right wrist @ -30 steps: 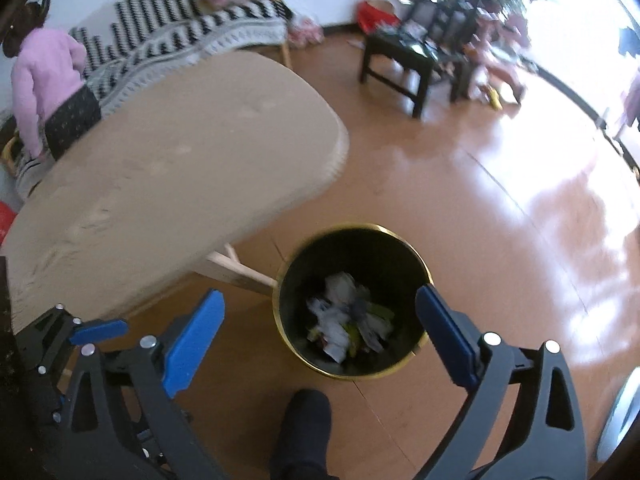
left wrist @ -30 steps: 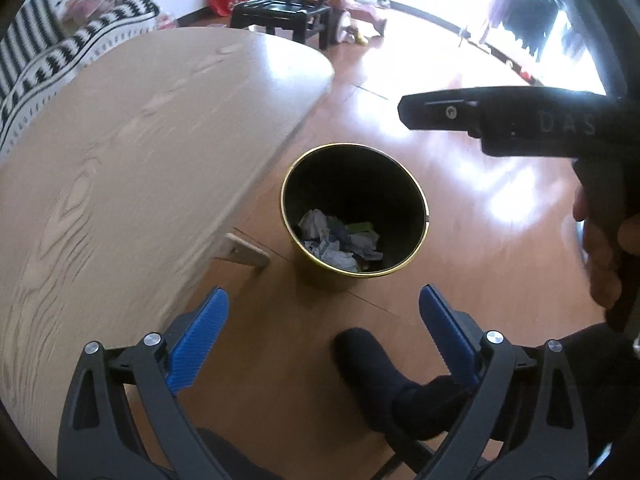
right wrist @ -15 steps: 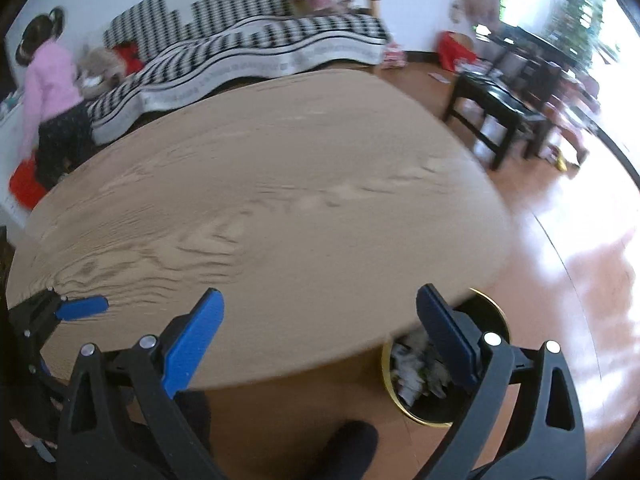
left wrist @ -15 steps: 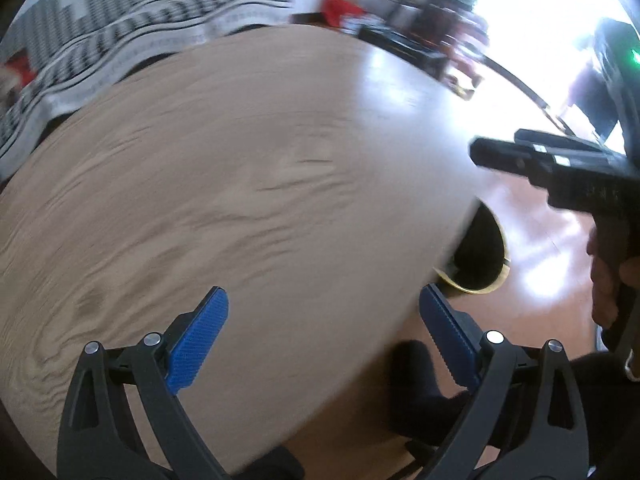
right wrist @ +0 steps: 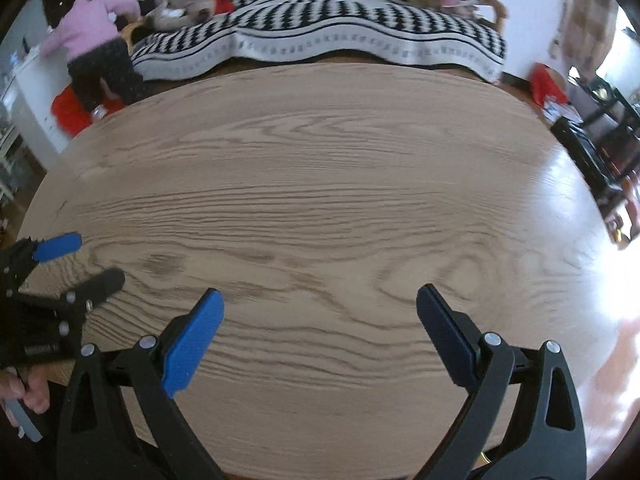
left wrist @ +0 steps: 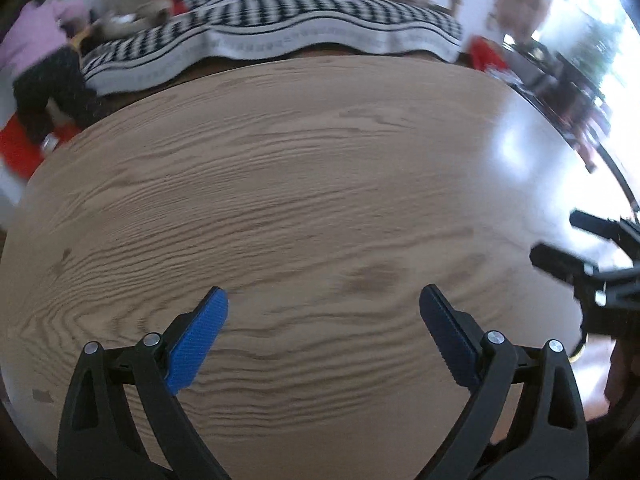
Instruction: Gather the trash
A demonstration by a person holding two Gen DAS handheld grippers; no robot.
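Observation:
My left gripper (left wrist: 324, 308) is open and empty above the oval wooden table (left wrist: 320, 184). My right gripper (right wrist: 320, 308) is also open and empty above the same table (right wrist: 320, 184). The right gripper shows at the right edge of the left wrist view (left wrist: 576, 248). The left gripper shows at the left edge of the right wrist view (right wrist: 76, 260). No trash shows on the table top. The bin is out of sight, apart from a sliver of gold rim (right wrist: 486, 458) below the table's near edge.
A sofa under a black-and-white blanket (right wrist: 320, 36) stands behind the table. A child in a pink top (right wrist: 96, 48) stands at the far left by the sofa. A dark chair (right wrist: 600, 148) stands on the shiny floor at the right.
Both grippers have swung up and left, from looking down at the trash-filled bin on the floor to looking across the table top. Both stay open.

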